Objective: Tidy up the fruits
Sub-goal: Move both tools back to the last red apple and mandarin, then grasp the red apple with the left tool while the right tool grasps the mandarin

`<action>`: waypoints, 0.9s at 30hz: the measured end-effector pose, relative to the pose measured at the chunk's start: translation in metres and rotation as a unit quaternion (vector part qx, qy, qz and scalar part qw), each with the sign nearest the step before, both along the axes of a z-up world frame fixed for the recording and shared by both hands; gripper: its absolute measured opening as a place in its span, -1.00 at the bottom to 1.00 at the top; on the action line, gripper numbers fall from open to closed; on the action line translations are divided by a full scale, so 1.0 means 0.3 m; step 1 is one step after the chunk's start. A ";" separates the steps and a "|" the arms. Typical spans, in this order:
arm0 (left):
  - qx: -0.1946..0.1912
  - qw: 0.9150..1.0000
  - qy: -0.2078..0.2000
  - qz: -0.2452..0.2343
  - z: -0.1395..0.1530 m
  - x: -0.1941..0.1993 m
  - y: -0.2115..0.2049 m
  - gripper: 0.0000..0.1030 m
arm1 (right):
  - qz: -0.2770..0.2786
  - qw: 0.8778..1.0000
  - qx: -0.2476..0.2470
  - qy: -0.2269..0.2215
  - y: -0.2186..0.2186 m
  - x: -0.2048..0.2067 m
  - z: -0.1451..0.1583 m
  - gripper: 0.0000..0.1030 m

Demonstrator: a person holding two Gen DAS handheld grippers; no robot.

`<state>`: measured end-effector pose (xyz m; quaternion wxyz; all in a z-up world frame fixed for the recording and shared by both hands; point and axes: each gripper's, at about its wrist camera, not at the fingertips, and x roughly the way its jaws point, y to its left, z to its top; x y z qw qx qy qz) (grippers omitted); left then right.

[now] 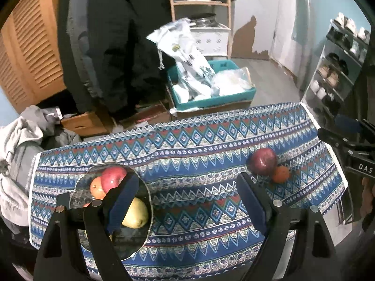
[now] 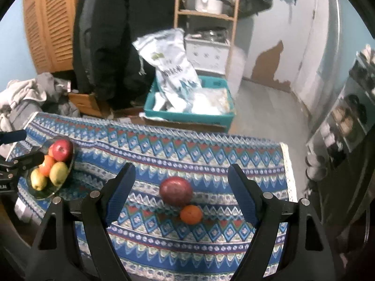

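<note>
A dark red apple [image 2: 176, 190] and a small orange [image 2: 191, 214] lie touching on the patterned tablecloth [image 2: 211, 154], between the fingers of my open, empty right gripper [image 2: 181, 173]. They also show at the right in the left wrist view: the apple [image 1: 263, 161] and the orange [image 1: 281, 174]. A glass bowl [image 2: 68, 173] at the table's left holds a red apple [image 2: 62, 149], an orange [image 2: 46, 165] and two yellow-green pears [image 2: 58, 173]. My left gripper [image 1: 187, 182] is open and empty, its left finger over the bowl [image 1: 145, 210].
Beyond the table's far edge stand a teal crate [image 2: 187, 114] with plastic bags, cardboard boxes, a wooden shelf [image 2: 206, 14] and a dark hanging coat [image 2: 112, 35]. A shoe rack [image 2: 346, 121] is on the right. Clothes [image 1: 16, 154] are piled on the left.
</note>
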<state>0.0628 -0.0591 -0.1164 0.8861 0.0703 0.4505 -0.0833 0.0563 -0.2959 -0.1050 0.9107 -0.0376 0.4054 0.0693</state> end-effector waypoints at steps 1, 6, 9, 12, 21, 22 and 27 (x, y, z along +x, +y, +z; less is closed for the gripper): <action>0.002 1.000 0.003 -0.002 -0.010 0.005 -0.008 0.69 | -0.003 1.000 0.007 0.007 -0.020 0.006 -0.018 0.57; 0.004 1.000 0.027 -0.013 -0.085 0.033 -0.053 0.69 | -0.010 0.999 0.016 0.036 -0.074 0.029 -0.118 0.57; -0.001 0.999 0.044 -0.012 -0.135 0.056 -0.068 0.69 | -0.011 0.998 0.009 0.060 -0.087 0.050 -0.187 0.57; 0.008 0.999 0.052 -0.009 -0.179 0.075 -0.079 0.69 | -0.010 0.997 0.006 0.082 -0.093 0.067 -0.246 0.57; 0.018 0.995 0.094 -0.014 -0.324 0.121 -0.126 0.69 | -0.009 0.989 0.008 0.150 -0.107 0.104 -0.430 0.57; 0.017 0.995 0.098 -0.014 -0.337 0.125 -0.128 0.69 | -0.009 0.988 0.007 0.154 -0.106 0.107 -0.447 0.57; 0.014 0.993 0.114 -0.016 -0.400 0.137 -0.147 0.69 | -0.008 0.983 0.001 0.183 -0.099 0.123 -0.542 0.56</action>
